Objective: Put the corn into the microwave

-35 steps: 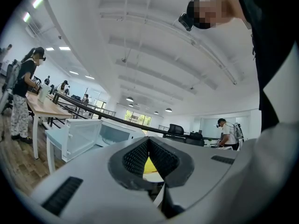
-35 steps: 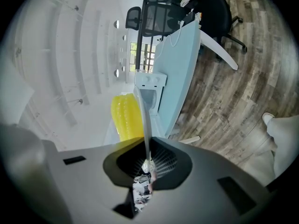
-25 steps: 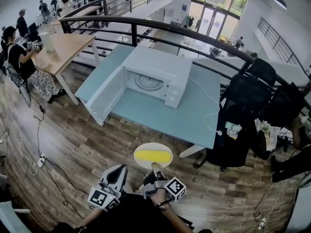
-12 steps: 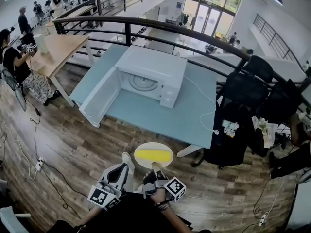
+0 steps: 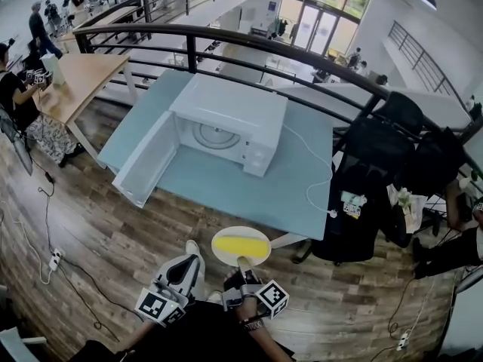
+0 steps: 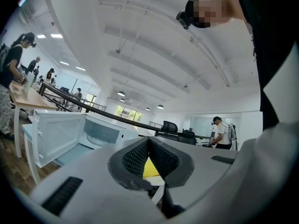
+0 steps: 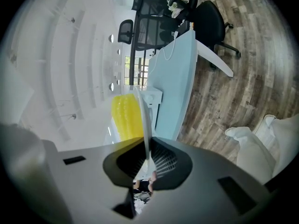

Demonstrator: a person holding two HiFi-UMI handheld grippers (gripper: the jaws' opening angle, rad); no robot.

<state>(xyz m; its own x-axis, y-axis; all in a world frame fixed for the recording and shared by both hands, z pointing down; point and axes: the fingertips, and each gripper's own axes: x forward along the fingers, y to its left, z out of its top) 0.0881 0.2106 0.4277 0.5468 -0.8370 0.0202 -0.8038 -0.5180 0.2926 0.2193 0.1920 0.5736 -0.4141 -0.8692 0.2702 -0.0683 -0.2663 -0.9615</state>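
A yellow corn cob (image 5: 240,244) lies on a round white plate (image 5: 223,257) held over the wooden floor, just short of the light blue table (image 5: 249,191). My right gripper (image 5: 242,266) is shut on the plate's near rim. In the right gripper view the plate edge (image 7: 144,120) runs between the pads, with the corn (image 7: 126,115) to its left. My left gripper (image 5: 186,265) hangs beside it, shut on nothing. The white microwave (image 5: 226,123) stands on the table with its door (image 5: 147,161) swung open to the left, and its turntable shows inside.
A white cable (image 5: 317,176) trails from the microwave across the table. Black office chairs (image 5: 377,164) crowd the table's right end. A black railing (image 5: 302,55) runs behind. A wooden table (image 5: 72,78) with people stands far left. Cords (image 5: 53,259) lie on the floor.
The table and microwave have come nearer and lower in the head view as the person walks forward. The plate with corn stays in my right gripper. The left gripper stays shut.
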